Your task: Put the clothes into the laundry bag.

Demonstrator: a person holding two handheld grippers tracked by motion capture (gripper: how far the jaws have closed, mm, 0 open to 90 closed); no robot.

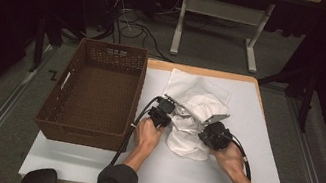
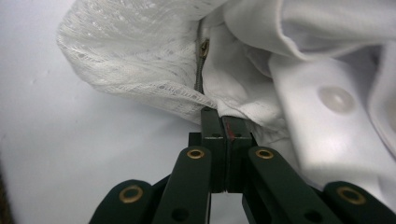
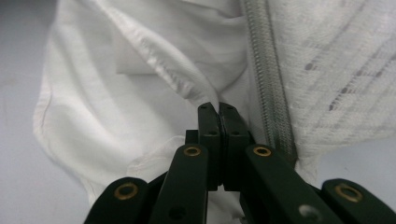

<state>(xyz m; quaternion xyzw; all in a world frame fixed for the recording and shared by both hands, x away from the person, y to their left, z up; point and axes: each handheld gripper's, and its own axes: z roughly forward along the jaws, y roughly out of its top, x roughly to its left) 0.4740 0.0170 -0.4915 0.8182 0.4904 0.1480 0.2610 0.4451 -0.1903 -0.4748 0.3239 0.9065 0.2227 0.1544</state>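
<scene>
Both grippers, left (image 1: 166, 110) and right (image 1: 212, 129), are clenched on the white zippered garment (image 1: 193, 122) bunched on the table (image 1: 261, 154) beside the wicker basket (image 1: 95, 92). We should lift together, keeping equal tension, toward the basket. How much cloth each pinch catches stays hidden in folds.

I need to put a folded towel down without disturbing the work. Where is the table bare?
Bare white table lies right of the white garment, out to the right edge, and along the front edge below the basket. The middle is crowded: the left gripper and right gripper both clamp the garment.
</scene>
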